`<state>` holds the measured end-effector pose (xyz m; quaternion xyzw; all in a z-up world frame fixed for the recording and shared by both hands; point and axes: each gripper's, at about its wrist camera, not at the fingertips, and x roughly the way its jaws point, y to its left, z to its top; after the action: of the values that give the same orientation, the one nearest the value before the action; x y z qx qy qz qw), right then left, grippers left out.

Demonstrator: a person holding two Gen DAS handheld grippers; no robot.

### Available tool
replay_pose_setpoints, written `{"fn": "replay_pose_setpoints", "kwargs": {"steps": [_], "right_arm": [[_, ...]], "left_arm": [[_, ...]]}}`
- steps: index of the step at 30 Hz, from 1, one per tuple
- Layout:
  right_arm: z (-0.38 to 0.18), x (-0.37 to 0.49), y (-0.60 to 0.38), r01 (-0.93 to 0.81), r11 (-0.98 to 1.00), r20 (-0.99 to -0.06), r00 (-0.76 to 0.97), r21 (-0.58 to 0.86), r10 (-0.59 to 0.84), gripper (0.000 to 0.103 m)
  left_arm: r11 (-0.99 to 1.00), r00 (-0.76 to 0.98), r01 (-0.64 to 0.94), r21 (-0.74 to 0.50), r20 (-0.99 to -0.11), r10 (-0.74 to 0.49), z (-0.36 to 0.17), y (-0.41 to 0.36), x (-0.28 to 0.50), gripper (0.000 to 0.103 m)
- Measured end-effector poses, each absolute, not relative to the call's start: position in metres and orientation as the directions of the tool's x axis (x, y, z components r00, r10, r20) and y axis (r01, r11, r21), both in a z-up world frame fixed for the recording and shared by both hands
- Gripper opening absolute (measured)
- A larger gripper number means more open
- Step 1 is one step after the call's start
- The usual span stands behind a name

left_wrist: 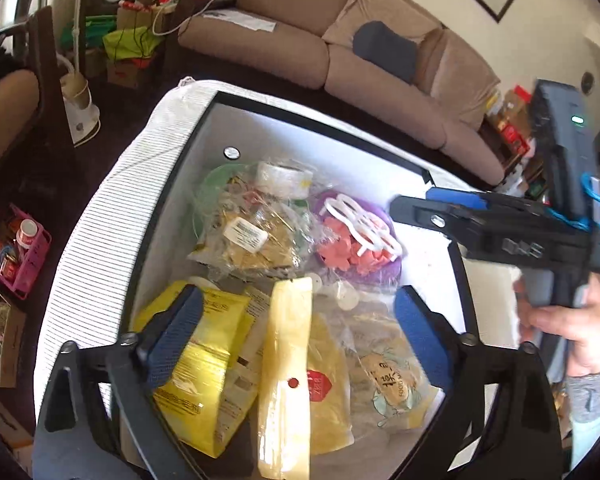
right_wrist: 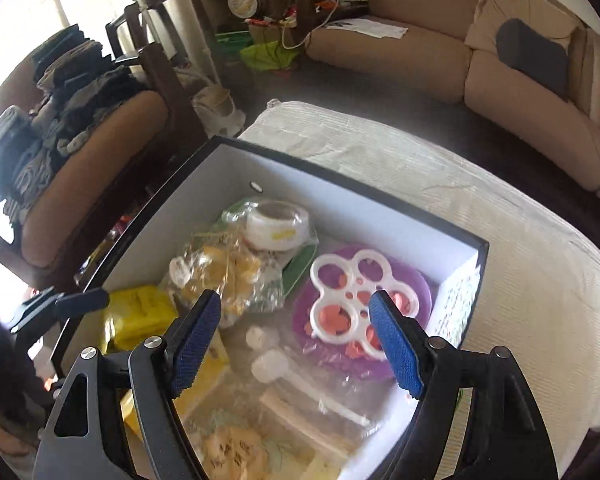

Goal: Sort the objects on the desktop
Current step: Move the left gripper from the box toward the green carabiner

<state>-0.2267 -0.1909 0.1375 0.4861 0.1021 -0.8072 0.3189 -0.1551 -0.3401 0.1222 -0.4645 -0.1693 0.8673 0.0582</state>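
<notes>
A black box with white inner walls (left_wrist: 300, 148) (right_wrist: 340, 208) stands on a white ribbed cloth (left_wrist: 112, 200) and holds several packets. My left gripper (left_wrist: 296, 320) is open above the box, over a pale yellow packet (left_wrist: 286, 372) that lies between its fingers without touching them. A yellow bag (left_wrist: 204, 364), a clear bag of yellow snacks (left_wrist: 252, 236), a tape roll (left_wrist: 282, 178) and a purple bag with pink pieces and a white ring holder (left_wrist: 360, 240) (right_wrist: 352, 300) lie inside. My right gripper (right_wrist: 296, 340) is open and empty above the box; it also shows in the left wrist view (left_wrist: 440, 208).
A brown sofa (left_wrist: 380, 60) (right_wrist: 480, 60) curves behind the table. An armchair piled with folded clothes (right_wrist: 60, 120) stands at the left. A pink basket (left_wrist: 24, 252) and cardboard boxes sit on the floor at the left. The cloth (right_wrist: 500, 220) extends right of the box.
</notes>
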Motion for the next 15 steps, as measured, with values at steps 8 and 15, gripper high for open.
{"fn": "replay_pose_setpoints", "kwargs": {"steps": [8, 15], "right_arm": [[0.124, -0.172, -0.154, 0.636, -0.764, -0.851, -0.338, 0.109, -0.402, 0.101], [0.133, -0.134, -0.123, 0.624, -0.764, -0.830, -0.333, 0.162, -0.448, 0.102]], "left_arm": [[-0.979, -0.524, 0.070, -0.193, -0.842, 0.128, 0.118, -0.302, -0.136, 0.103], [-0.985, -0.512, 0.075, -0.156, -0.853, 0.097, 0.124, -0.283, -0.108, 0.103]]}}
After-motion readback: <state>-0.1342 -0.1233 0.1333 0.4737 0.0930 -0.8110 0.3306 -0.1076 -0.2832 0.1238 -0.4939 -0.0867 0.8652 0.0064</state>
